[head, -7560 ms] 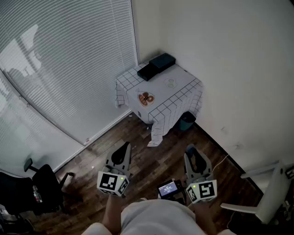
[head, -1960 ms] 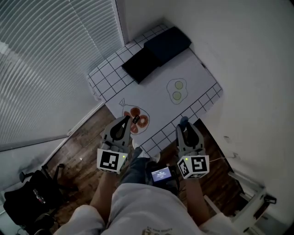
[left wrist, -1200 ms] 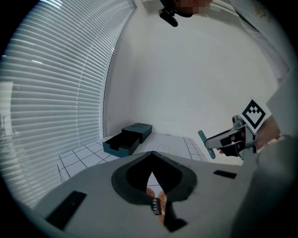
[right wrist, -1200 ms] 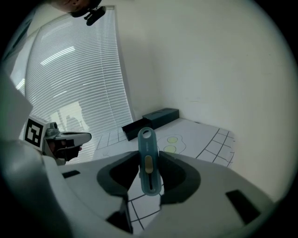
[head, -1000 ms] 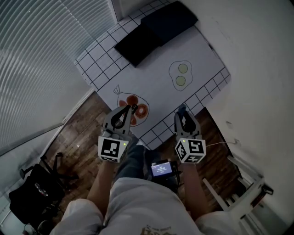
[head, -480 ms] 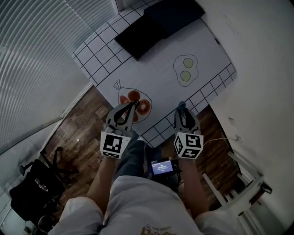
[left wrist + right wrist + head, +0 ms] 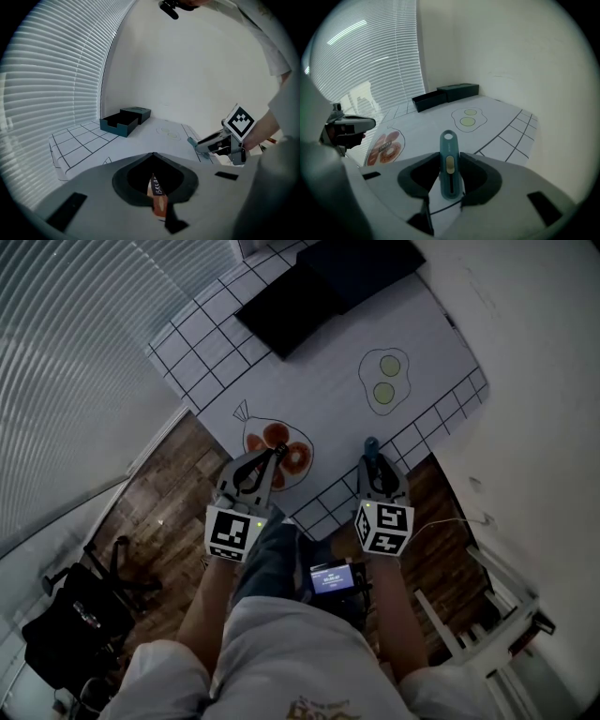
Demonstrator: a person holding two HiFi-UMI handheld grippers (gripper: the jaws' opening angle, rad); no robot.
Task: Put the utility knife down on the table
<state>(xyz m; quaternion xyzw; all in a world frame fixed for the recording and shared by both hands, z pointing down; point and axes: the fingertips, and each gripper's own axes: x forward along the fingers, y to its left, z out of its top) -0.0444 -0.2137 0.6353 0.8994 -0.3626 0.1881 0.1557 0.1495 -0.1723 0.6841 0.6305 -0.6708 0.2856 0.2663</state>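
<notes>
Right gripper: jaws closed on the utility knife, held out over the near edge of the table.
Utility knife: teal body with a pale yellow slider, clamped about mid-length; its end with the round hole sticks out past the jaw tips and points toward the far wall. It is in the gripper, above the cloth, not lying on the table.
Left gripper: jaws pressed together on a thin strip, orange at the near end and dark with white lettering further out. What the strip is cannot be told.
Spacing: both grippers are level with each other, well apart, both pointing toward the table.
Marker cubes: one on the back of each gripper, facing up at the head camera.
Waist screen: small lit display between the person's forearms, below the grippers.
Table: covered by a white cloth with a black grid border hanging over the edges.
Donut picture: orange rings inside a bag outline, flat on the cloth right at the left gripper's tips; print or flat packet cannot be told.
Fried-egg picture: two yolks in a white outline, ahead of the right gripper in the middle of the cloth.
Open box: dark, shallow, at the far side of the table.
Closed box: dark, touching the open box, nearest the corner of the room.
Blinds: horizontal slats to the left of the table.
</notes>
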